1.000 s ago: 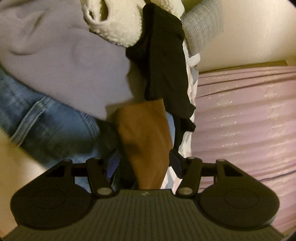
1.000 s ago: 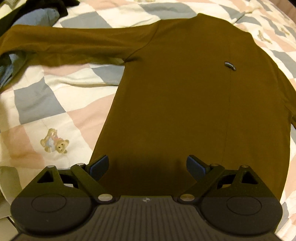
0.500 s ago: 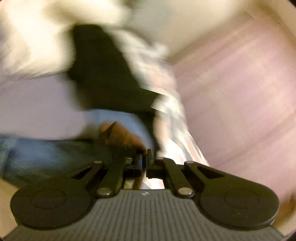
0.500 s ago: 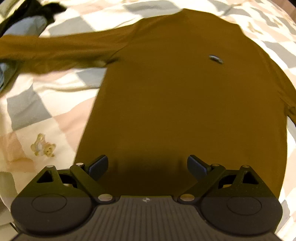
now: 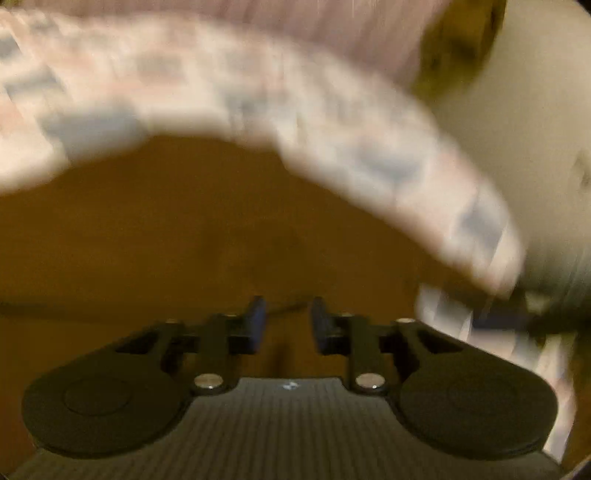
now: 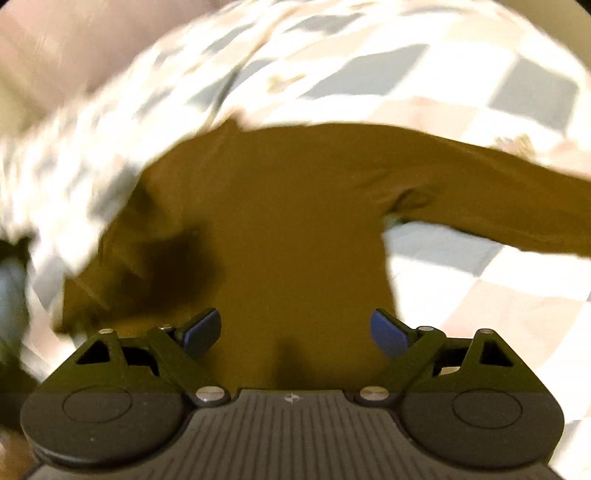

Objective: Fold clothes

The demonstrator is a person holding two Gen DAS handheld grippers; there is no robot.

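A brown long-sleeved shirt (image 6: 288, 221) lies flat on a checked quilt (image 6: 461, 74), one sleeve (image 6: 498, 199) stretched out to the right. My right gripper (image 6: 295, 328) is open and empty, just above the shirt's body. In the blurred left wrist view the brown shirt (image 5: 166, 229) fills the lower half. My left gripper (image 5: 286, 319) hovers over it with its jaws a small gap apart and nothing seen between them.
The checked quilt (image 5: 258, 96) curves around the shirt in the left wrist view. A pale wall (image 5: 535, 110) and a pink cover (image 5: 258, 11) lie beyond it. A dark garment (image 6: 11, 266) shows at the left edge of the right wrist view.
My left gripper was shut on the brown sleeve end by the clothes pile; it has swung over the shirt and its jaws have parted. My right gripper has swung round, staying open.
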